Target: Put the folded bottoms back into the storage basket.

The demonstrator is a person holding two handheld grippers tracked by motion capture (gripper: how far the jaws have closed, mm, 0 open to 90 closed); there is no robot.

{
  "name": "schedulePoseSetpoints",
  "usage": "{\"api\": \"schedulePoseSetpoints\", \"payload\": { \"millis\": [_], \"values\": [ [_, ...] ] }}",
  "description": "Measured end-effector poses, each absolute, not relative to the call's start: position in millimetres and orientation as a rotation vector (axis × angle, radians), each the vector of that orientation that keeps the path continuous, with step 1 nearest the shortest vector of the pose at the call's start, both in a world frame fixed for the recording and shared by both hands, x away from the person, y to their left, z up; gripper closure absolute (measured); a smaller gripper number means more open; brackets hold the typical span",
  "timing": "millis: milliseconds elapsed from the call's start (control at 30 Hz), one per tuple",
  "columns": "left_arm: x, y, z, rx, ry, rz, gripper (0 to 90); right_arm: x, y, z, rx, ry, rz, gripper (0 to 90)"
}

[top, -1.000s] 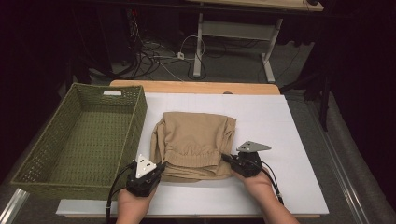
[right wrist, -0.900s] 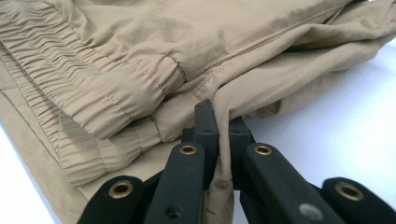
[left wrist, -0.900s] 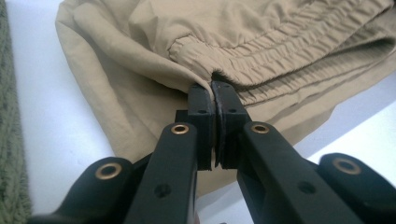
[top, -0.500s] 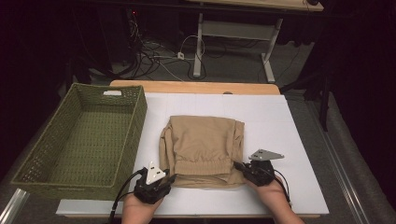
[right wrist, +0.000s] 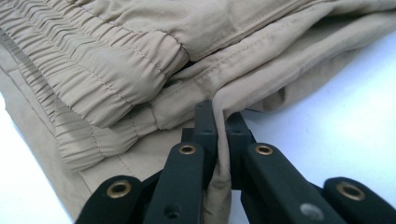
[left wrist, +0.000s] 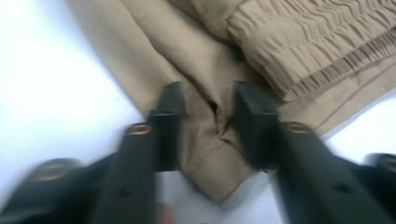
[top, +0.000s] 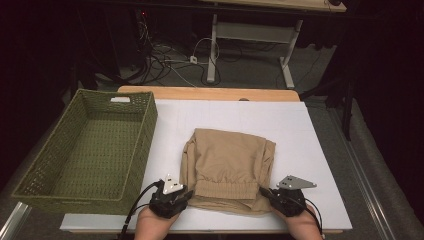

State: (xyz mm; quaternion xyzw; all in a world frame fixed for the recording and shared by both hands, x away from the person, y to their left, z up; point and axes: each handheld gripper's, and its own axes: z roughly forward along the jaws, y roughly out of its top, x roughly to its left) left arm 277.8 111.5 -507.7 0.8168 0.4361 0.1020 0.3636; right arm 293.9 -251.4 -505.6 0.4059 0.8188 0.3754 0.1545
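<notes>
A trousers [right wrist: 140,60] fold was pinched by the right gripper [right wrist: 218,126]; the left gripper's [left wrist: 210,109] fingers [left wrist: 170,121] were parted astride a corner.

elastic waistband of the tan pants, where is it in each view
High view: the elastic waistband lies along the near edge of the folded pants, between the two grippers.
Left gripper view: upper right, beyond the jaws.
Right gripper view: upper left, left of the jaws.
Shared landmark: the white table.
</notes>
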Motion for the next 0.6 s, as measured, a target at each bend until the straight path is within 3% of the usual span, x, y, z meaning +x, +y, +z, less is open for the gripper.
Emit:
{"api": "schedulePoseSetpoints", "payload": {
  "millis": [67, 233, 300, 433, 500, 533, 567, 600],
  "values": [
    [275.9, 113.7, -506.6, 2.095, 1.136, 0.25, 86.2, 294.6, -251.5, -505.8, 1.166, 2.35, 1.077, 88.8],
    [253.1, 117.8, -499.3, 2.144, 1.13, 0.301, 87.4, 294.2, -252.6, -504.4, 1.159, 2.354, 1.112, 87.1],
    [249.9, 121.8, -498.9, 2.165, 1.137, 0.306, 86.9, 291.1, -252.9, -503.8, 1.16, 2.347, 1.1, 80.0],
    [253.0, 128.8, -490.1, 2.058, 1.121, 0.345, 68.3, 287.0, -262.1, -500.1, 1.187, 2.303, 1.134, 60.9],
    [255.3, 124.9, -484.7, 1.994, 1.079, 0.366, 56.3, 281.7, -269.6, -494.6, 1.195, 2.241, 1.156, 55.7],
    [257.2, 121.0, -482.7, 1.97, 1.062, 0.369, 56.3, 281.7, -269.6, -494.6, 1.195, 2.241, 1.156, 55.7],
    [260.4, 116.2, -481.3, 1.958, 1.041, 0.363, 55.7, 279.0, -272.9, -490.7, 1.167, 2.215, 1.168, 61.5],
    [273.3, 103.4, -481.1, 1.937, 1.034, 0.299, 51.3, 278.6, -273.8, -489.3, 1.161, 2.21, 1.17, 64.4]
  ]
}}
